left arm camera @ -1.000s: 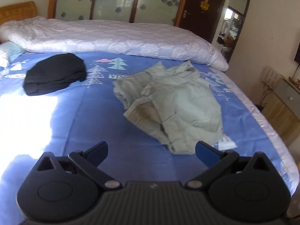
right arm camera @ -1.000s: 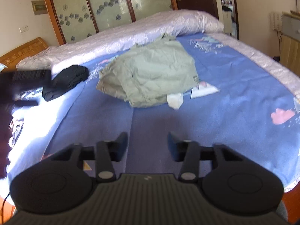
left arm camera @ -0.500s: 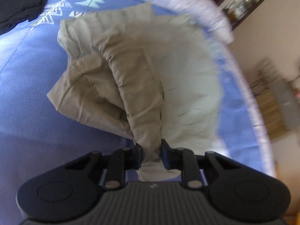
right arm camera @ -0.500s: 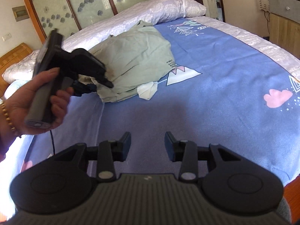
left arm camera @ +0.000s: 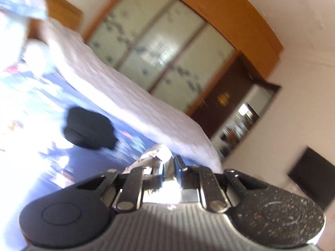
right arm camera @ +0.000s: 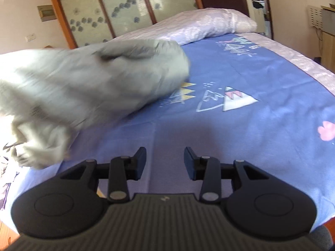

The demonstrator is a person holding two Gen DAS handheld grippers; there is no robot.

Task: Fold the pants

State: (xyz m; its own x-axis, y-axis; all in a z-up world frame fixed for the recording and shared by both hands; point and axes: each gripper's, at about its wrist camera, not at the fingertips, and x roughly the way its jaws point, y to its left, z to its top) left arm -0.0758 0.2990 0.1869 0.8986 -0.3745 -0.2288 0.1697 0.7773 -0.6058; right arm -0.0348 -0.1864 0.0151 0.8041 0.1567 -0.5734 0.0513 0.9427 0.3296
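The grey-green pants [right arm camera: 88,83] hang blurred in the air over the left half of the blue bed sheet [right arm camera: 240,125] in the right wrist view. My left gripper [left arm camera: 168,168] is shut on a bunch of the pants fabric [left arm camera: 156,155], tilted and raised high. My right gripper [right arm camera: 165,161] is open and empty, low over the sheet near the bed's front edge, to the right of the hanging pants.
A black folded garment [left arm camera: 90,128] lies on the sheet at the left. A pale quilt [right arm camera: 205,26] runs along the far side of the bed. A wardrobe [right arm camera: 125,6], a dark door [left arm camera: 226,102] and a cabinet [right arm camera: 327,37] stand around the bed.
My left gripper, shut on the pants, has swung up and tilted, lifting the pants off the sheet to the left. The right gripper has stayed open and moved slightly forward.
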